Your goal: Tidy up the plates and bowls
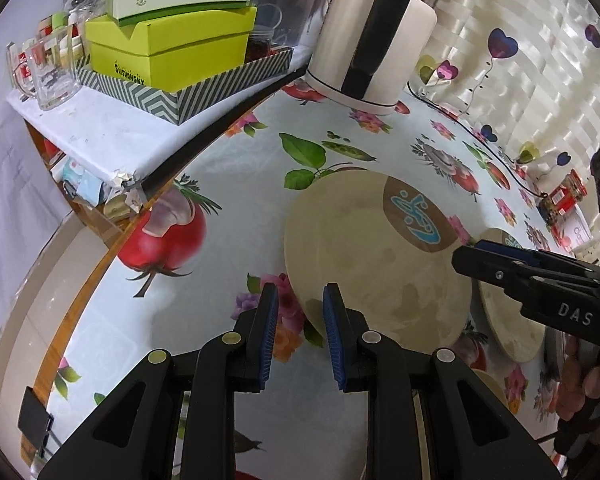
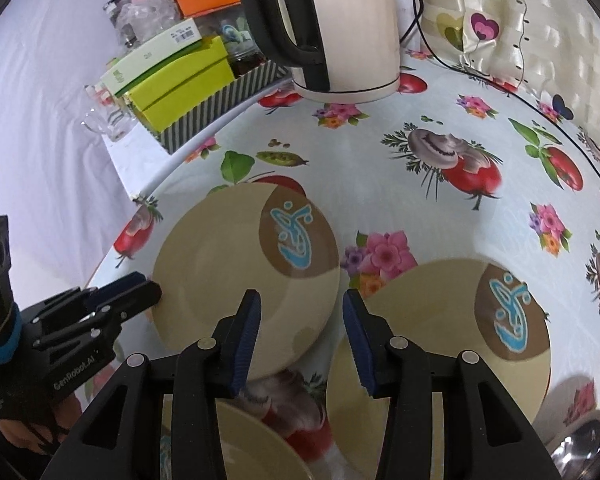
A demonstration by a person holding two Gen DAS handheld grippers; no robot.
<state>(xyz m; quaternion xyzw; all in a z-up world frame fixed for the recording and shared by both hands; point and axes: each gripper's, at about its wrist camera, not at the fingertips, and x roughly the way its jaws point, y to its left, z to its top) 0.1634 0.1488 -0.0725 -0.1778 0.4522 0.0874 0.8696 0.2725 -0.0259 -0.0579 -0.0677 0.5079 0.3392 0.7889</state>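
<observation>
Left wrist view first: the left gripper (image 1: 300,304) has its jaws apart with nothing pinched, straddling the near-left rim of a beige plate (image 1: 364,264) that lies flat on the flowery tablecloth (image 1: 228,288), not far from the table's left edge. The blue pads aren't pressing on the rim as far as I can see. A second plate (image 1: 508,320) sits just to the right of the first, partly hidden by the right gripper (image 1: 472,254), which pokes in from the right edge with its tip over the gap between the two plates. At the back of the table stands a white kettle (image 1: 380,40) with a black handle, and on the shelf to the left there's a lime-green box (image 1: 168,52) in a striped tray. Right wrist view: the right gripper (image 2: 300,324) is also parted and holding nothing, hovering over the gap between the two plates, with the first plate (image 2: 228,280) on its left and the second one (image 2: 428,320) on its right. A third plate (image 2: 256,448) peeks out at the bottom, near the front edge. The left gripper (image 2: 148,286) comes in from the left, its tip at the first plate's left rim.
</observation>
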